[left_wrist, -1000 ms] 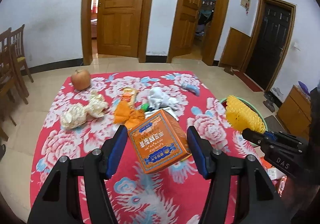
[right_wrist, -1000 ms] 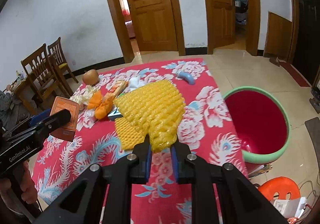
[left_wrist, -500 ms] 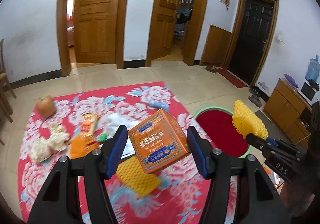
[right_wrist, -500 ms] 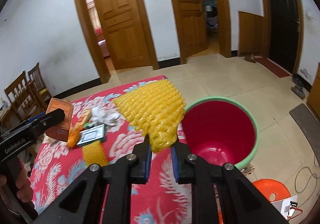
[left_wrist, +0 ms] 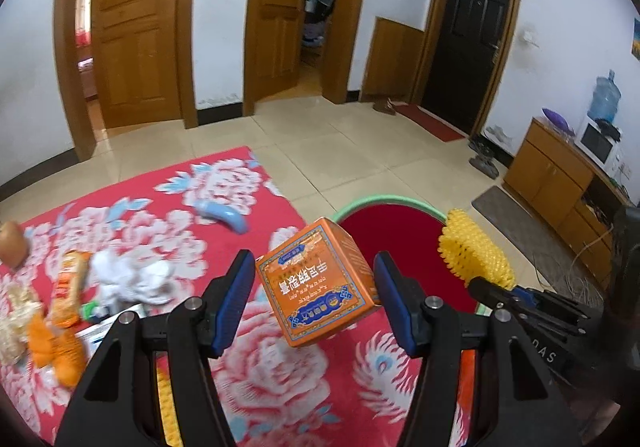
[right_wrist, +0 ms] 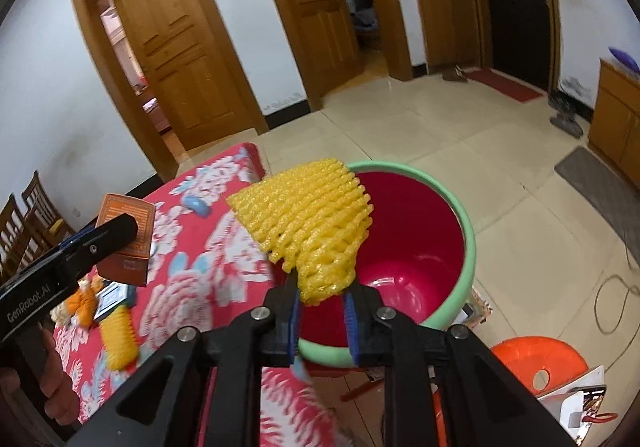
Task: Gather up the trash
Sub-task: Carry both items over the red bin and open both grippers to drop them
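1. My left tool [left_wrist: 316,297] pinches a tilted orange box [left_wrist: 318,283] between its blue pads; my right tool [right_wrist: 322,301] is pressed onto a yellow foam net [right_wrist: 308,223].
2. Just ahead of the right tool, the net hangs over the near rim of the red bin [right_wrist: 466,247]; its open mouth lies beyond.
3. Left of both tools, the table [left_wrist: 276,367] edge runs beside the bin.
4. Farther left on it lie a white tissue [left_wrist: 128,281], an orange wrapper [left_wrist: 70,283] and a blue piece [left_wrist: 222,215].
5. Beyond the bin is open tiled floor [right_wrist: 420,135].
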{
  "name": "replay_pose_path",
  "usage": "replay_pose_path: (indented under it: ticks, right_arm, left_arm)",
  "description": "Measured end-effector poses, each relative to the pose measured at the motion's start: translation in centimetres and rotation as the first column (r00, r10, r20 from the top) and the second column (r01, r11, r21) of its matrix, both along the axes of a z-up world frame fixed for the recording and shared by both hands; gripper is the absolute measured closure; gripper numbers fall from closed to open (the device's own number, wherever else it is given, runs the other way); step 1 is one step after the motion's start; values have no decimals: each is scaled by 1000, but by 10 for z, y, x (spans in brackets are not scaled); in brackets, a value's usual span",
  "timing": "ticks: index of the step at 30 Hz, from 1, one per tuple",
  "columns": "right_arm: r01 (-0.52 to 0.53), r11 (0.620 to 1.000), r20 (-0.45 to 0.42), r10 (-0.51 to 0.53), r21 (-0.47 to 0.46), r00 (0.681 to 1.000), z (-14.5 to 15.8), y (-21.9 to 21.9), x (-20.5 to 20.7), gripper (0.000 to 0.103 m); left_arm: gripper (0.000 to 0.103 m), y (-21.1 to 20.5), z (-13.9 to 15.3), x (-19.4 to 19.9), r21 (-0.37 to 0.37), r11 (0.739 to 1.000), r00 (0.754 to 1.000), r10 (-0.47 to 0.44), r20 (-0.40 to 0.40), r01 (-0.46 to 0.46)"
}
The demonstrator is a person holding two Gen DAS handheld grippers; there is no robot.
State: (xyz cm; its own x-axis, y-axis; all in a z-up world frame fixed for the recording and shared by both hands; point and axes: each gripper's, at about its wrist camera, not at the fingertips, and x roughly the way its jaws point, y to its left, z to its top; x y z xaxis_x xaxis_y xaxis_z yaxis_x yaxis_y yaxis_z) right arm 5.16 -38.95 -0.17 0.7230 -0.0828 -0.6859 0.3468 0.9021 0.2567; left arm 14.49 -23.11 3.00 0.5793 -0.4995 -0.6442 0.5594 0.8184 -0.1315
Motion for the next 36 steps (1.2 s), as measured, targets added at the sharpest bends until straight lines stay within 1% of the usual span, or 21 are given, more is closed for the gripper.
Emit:
replay_pose_path:
  ticks: [2, 5, 10, 12, 16, 18, 19, 27, 34, 35, 36]
  right_arm:
    - [18, 999, -14, -18, 29, 1000, -9, -13, 5, 80]
    - [48, 998, -36, -47, 47, 998, -20, -27, 9, 79]
    - [82, 994, -56, -78, 71, 995, -34, -43, 11, 73]
    - [91, 993, -57, -87, 77, 995, -36, -45, 11, 68]
    - [87, 991, -40, -84, 97, 996, -36, -48, 12, 61]
    - [92, 991, -33, -89, 102, 995, -34, -49, 12, 52]
    - [94, 990, -28, -91, 104, 995, -34, -50, 11, 50]
    - [124, 984, 4, -125, 125, 992, -29, -53, 0, 47]
    - [197, 970, 3, -199, 141, 980, -24, -65, -11, 46]
    - [204, 969, 2, -206, 142, 979, -24, -66, -12, 46]
    - [208, 967, 2, -211, 144, 978, -25, -67, -14, 46]
  left_arm:
    - [41, -14, -7, 4, 16, 1000, 1000, -14, -5, 15]
    - [41, -30, -15, 8, 40, 999, 1000, -31, -8, 31]
    - [41, -47, -25, 14, 58, 997, 999, -42, -23, 44]
    - [41, -50, -29, 16, 60, 997, 999, -42, -30, 44]
    - [41, -52, -35, 21, 65, 997, 998, -39, -49, 42]
    - [41, -54, -38, 23, 69, 997, 998, -38, -53, 42]
    - [41, -55, -39, 22, 70, 997, 998, -39, -54, 42]
    - [41, -62, -44, 20, 82, 995, 997, -60, -58, 64]
    - [41, -75, -45, 18, 92, 990, 994, -98, -54, 103]
    - [40, -77, -45, 17, 93, 990, 993, -103, -52, 108]
    - [33, -78, -44, 18, 93, 989, 993, -107, -50, 112]
